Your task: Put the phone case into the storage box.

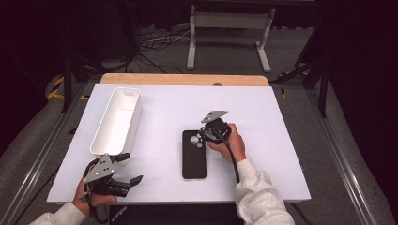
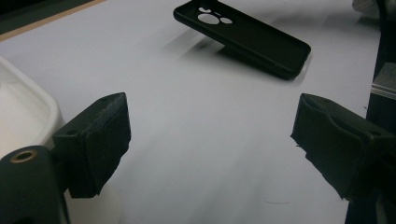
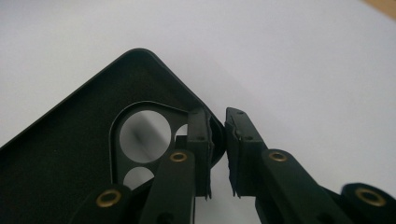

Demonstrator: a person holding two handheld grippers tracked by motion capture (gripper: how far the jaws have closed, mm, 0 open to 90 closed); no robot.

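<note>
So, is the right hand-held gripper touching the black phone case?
Touching. In the right gripper view, the right hand-held gripper pinches the phone case wall at the camera-cutout end.

High view: fixed above the near edge, looking forward and down over the whole white table [image 1: 178,101], floor and stands visible beyond the far edge. Left gripper view: riding low at the near left corner, just above the tabletop, facing right and away across the surface toward the black phone case [image 2: 243,37], with the rim of the white tray [image 2: 28,105] at its edge. Right gripper view: very close, looking down along its own jaws onto the camera-hole corner of the phone case [image 3: 84,154]. Shared by all three: the phone case [image 1: 194,154] and the tabletop around it.
</note>
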